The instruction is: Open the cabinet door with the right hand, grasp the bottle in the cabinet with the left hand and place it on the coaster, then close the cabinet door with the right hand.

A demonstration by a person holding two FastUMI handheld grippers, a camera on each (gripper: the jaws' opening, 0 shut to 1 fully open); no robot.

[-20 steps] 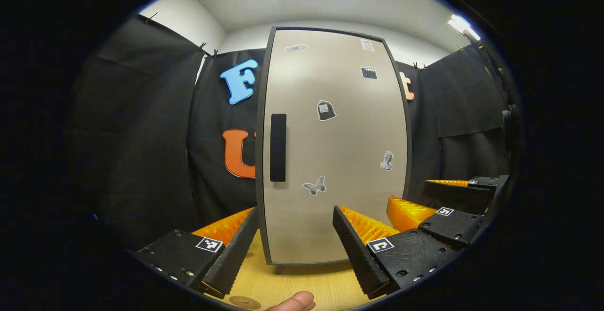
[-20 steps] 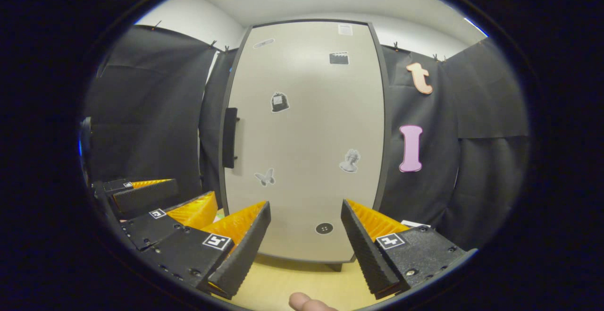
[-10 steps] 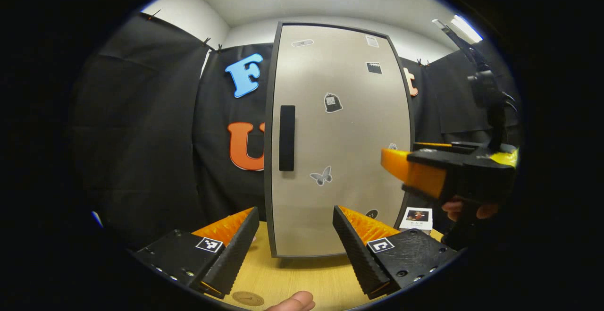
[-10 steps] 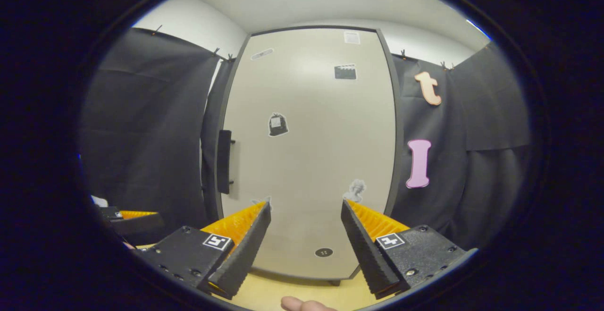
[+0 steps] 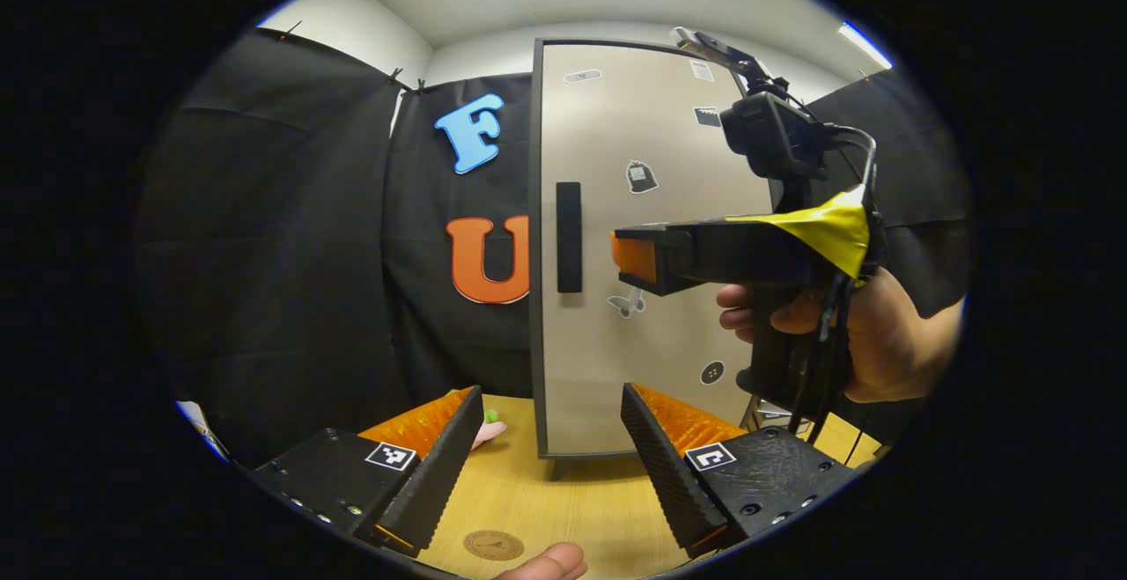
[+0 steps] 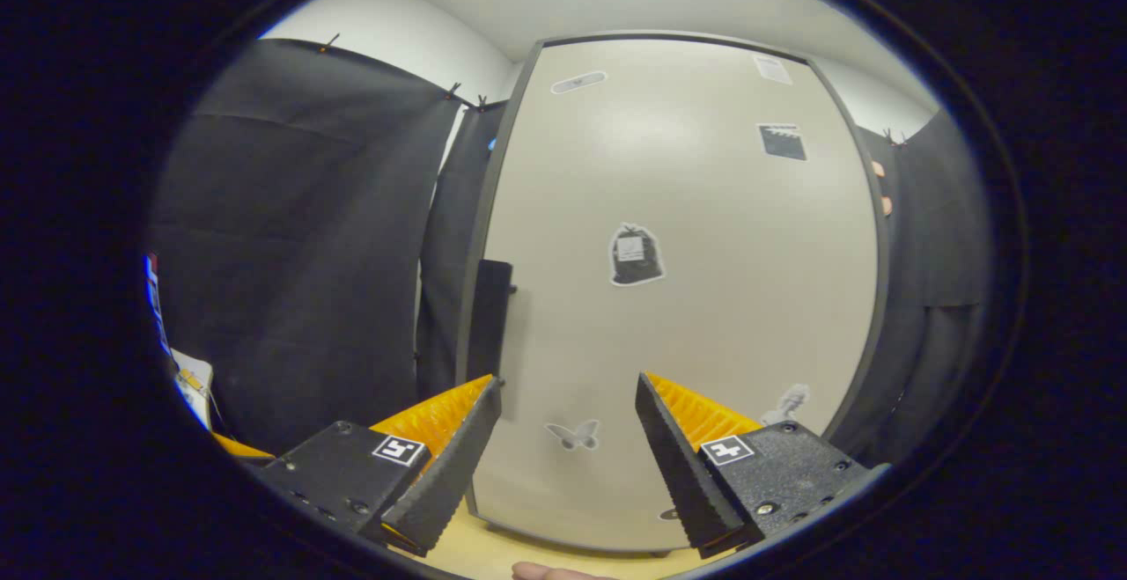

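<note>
I am on the opening step: the cabinet door [image 6: 678, 298] is shut, and my right gripper [image 6: 568, 448] hangs in front of it with its jaws released and nothing between them. The black handle [image 6: 490, 320] stands upright along the door's left edge, up and to the left of my fingers in the right gripper view. To do this well, I judge I should slide left and up until the bar sits squarely between the jaws, clench on its middle, then pull along the door's arc, not straight back, so the grip does not slip off the slim bar.

My left gripper [image 5: 550, 466] waits low over the tabletop [image 5: 563, 510], jaws also released and empty. The coaster [image 5: 494, 546] lies on the wood just in front of it. In this view the right gripper [image 5: 638, 259] and the hand [image 5: 845, 334] holding it are just right of the handle [image 5: 569, 237].

The bottle is behind the shut door, so I cannot tell its place or height inside. The hinge side is hard to make out; I take it for the right edge. A small pink and green thing [image 5: 486, 431] beside my left finger is too cut off to name.
</note>
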